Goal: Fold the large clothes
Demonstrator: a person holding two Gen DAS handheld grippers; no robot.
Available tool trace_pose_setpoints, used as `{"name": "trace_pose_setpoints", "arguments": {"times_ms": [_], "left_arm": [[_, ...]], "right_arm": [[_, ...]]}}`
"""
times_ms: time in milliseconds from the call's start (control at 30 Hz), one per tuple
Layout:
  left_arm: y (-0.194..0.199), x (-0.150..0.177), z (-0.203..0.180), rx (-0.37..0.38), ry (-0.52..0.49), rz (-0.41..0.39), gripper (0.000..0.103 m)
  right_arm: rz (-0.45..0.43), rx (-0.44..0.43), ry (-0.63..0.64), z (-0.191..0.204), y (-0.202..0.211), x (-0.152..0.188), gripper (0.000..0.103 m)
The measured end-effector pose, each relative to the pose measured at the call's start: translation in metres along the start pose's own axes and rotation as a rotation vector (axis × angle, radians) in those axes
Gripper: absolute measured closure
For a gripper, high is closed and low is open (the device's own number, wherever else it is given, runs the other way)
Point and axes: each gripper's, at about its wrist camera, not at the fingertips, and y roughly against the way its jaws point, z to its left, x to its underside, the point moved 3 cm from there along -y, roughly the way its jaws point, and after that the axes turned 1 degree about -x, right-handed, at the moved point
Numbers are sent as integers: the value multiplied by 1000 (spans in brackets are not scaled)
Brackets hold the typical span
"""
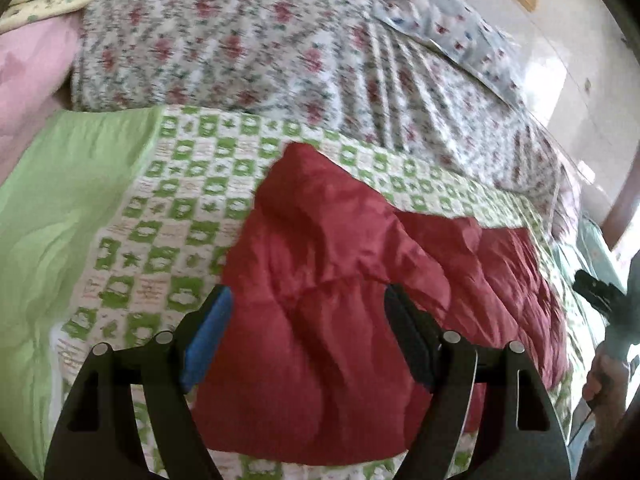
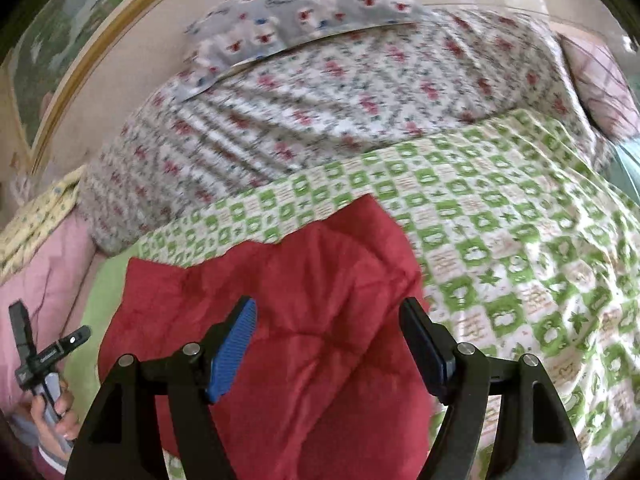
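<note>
Both grippers' fingers (image 1: 224, 312) wide apart, empty, above red garment (image 1: 340, 280); checked quilt (image 2: 520, 240) around.

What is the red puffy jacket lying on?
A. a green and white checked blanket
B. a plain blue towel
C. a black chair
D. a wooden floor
A: in both wrist views the red puffy jacket rests on the green and white checked blanket, which shows around its edges.
</note>
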Motion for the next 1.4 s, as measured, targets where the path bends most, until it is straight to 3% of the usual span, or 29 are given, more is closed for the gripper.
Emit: {"name": "trace_pose_setpoints", "arguments": {"times_ms": [233, 400, 667, 933, 1200, 1400], "left_arm": [[-13, 12, -35, 40, -78, 50, 25], [-34, 15, -47, -5, -134, 97, 25], [-76, -2, -29, 5, -48, 149, 25], [-119, -23, -18, -70, 14, 207, 25], [-153, -29, 11, -72, 151, 271, 23], [-162, -30, 10, -79, 140, 281, 21]], "right_arm": [[58, -31, 86, 35, -20, 19, 27], [125, -32, 114, 42, -48, 30, 27], [163, 24, 113, 31, -82, 25, 27], [223, 77, 127, 26, -118, 18, 21], [269, 18, -16, -3, -144, 11, 20], [270, 0, -71, -13, -147, 11, 19]]}}
